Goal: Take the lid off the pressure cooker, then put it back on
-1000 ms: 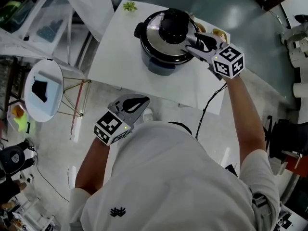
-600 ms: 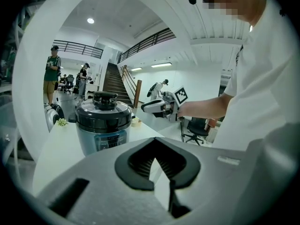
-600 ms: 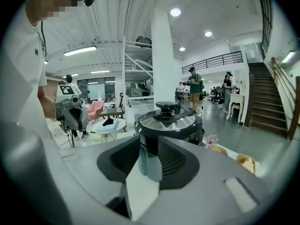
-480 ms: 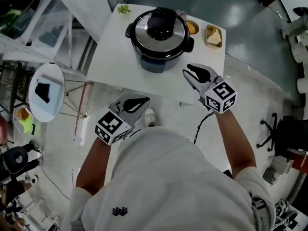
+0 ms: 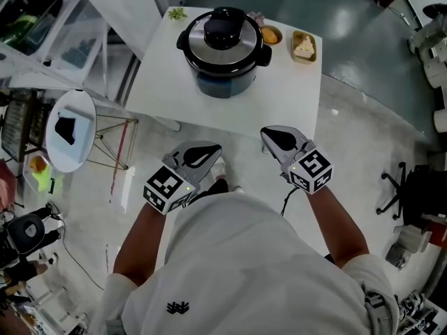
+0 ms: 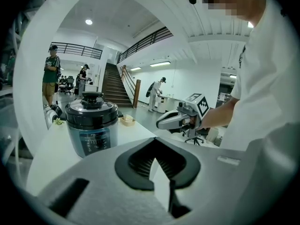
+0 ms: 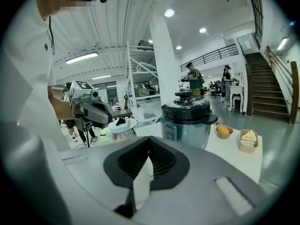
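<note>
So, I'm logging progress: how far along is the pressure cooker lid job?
Done: the lid sits on the pressure cooker. In hand: nothing; the left tongs are shut empty, the right tongs have just been closing on nothing, both off the table. Left: unclear whether the lid has come off yet.

White table [image 5: 162, 75] on glossy grey floor [image 5: 363, 82]; round side table [image 5: 70, 155] left; staircase [image 7: 274, 86], ceiling spotlights [image 7: 169, 13].

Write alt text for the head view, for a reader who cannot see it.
Seen from above, a pressure cooker with its lid on stands on a white table, two food dishes beside it. The person holds the left gripper and right gripper short of the table, both empty and shut; the right's jaws have just closed.
</note>
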The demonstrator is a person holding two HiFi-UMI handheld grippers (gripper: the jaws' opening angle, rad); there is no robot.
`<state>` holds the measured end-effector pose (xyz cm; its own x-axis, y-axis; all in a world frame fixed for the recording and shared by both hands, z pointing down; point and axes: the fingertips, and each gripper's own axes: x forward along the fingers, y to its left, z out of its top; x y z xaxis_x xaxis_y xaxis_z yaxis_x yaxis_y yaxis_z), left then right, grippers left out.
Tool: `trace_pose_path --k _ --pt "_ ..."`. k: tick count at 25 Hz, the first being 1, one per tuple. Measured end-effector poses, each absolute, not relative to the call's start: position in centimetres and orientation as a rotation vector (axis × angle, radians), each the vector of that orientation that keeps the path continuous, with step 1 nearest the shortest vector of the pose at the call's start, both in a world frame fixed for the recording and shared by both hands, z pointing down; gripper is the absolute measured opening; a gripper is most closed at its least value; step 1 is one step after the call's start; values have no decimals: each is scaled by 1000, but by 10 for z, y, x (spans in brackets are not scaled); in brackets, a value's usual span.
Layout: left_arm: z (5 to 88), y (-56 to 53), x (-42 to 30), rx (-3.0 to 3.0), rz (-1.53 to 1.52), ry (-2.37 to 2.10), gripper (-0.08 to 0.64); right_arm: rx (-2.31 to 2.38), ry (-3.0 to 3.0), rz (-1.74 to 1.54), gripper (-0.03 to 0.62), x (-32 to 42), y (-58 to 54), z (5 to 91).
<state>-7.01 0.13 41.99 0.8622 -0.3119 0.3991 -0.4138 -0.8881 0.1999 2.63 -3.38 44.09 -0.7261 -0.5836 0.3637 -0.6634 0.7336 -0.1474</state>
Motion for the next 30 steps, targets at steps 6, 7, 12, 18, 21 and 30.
trace_pose_path --k 6,7,12,18,21,30 --pt "422 37 -65 2743 522 -590 8 983 -2661 405 14 34 7 442" --pt "422 44 -64 2741 522 -596 8 978 -2664 407 14 34 14 442" --pt "425 75 -62 2730 531 -615 8 963 -2670 413 14 36 48 443" --pt "425 101 -60 2730 530 -635 8 960 -2679 414 14 38 77 445" --pt "427 110 -62 2726 539 -639 8 954 -2685 414 14 35 86 444" --pt "424 127 -63 2733 548 -648 8 956 -2694 391 14 34 104 438"
